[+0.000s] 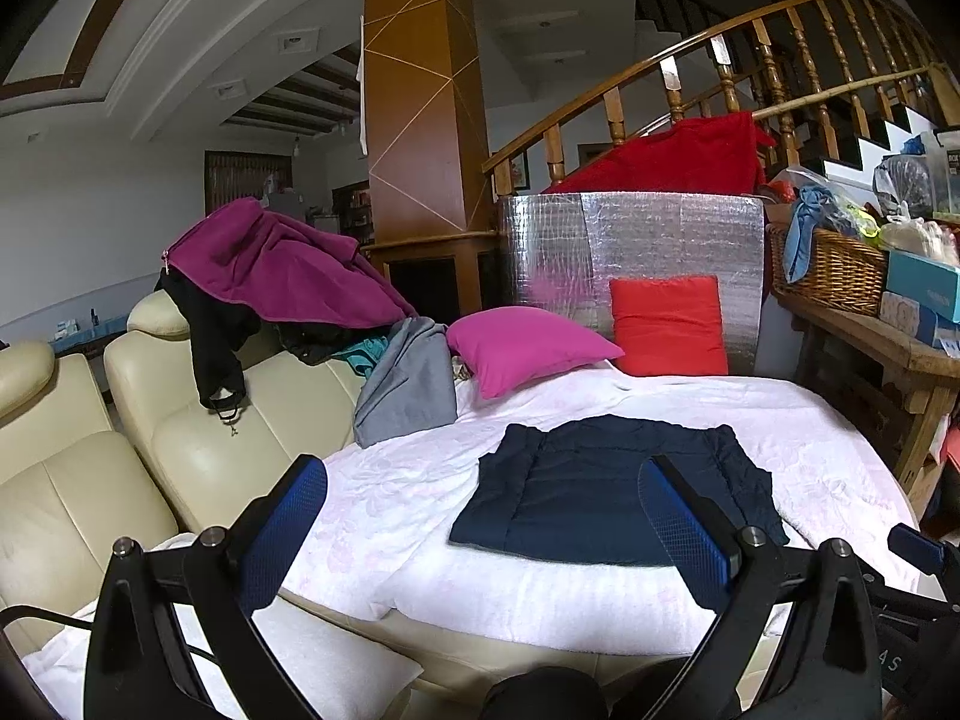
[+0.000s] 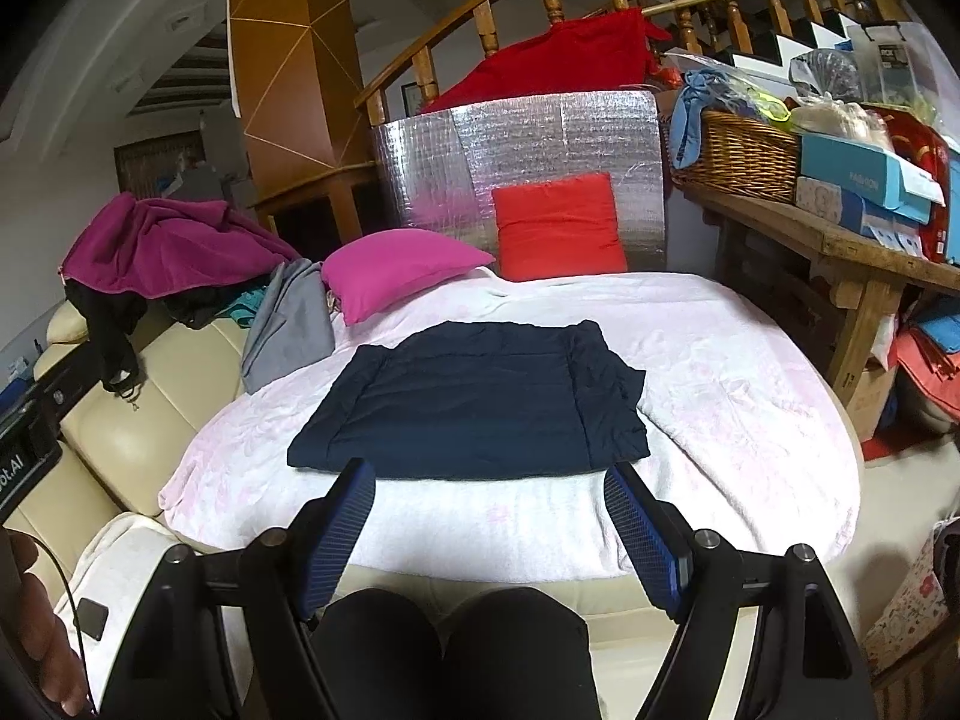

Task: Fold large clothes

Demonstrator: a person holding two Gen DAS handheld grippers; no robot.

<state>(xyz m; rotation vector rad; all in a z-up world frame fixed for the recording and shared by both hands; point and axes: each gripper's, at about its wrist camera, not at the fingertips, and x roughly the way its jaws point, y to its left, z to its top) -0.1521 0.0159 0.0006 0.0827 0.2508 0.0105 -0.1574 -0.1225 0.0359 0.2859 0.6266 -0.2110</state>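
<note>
Garment count on the work surface: one navy folded garment [image 2: 474, 402], lying flat on the pale pink-white blanket [image 2: 750, 396], a neat rectangle with a loose flap of cloth spilling off its right edge. In the right wrist view it sits at centre frame, just beyond the fingertips; in the left wrist view it [image 1: 600, 492] lies at 4 o'clock from centre, partly behind the right-hand finger.

Grippers: two. The left gripper [image 1: 483, 534] has its jaws spread wide, nothing between the blue pads, clear of the cloth. The right gripper [image 2: 489, 531] also stands wide apart and empty, short of the garment's near edge, above one pair of dark-clad knees [image 2: 450, 642].

Cushions: two. One magenta cushion [image 2: 402, 270] at 11 o'clock from the garment, one red cushion [image 2: 558, 228] at 12 o'clock, leaning on a silver foil panel [image 2: 522, 138].

Unfolded pile at 10 o'clock, on the cream leather sofa [image 2: 138, 420]: one purple fleece [image 2: 162, 246], one black item [image 2: 114, 336] hanging down the sofa back, one grey garment [image 2: 288, 324] touching the blanket edge, a scrap of teal between them, too hidden to identify.

One red cloth [image 2: 540, 60] draped behind the foil panel, under the wooden stair railing [image 2: 480, 18]. One wicker basket [image 2: 738, 156] on a wooden bench [image 2: 840, 252] at 2 o'clock, with boxes beside it.
</note>
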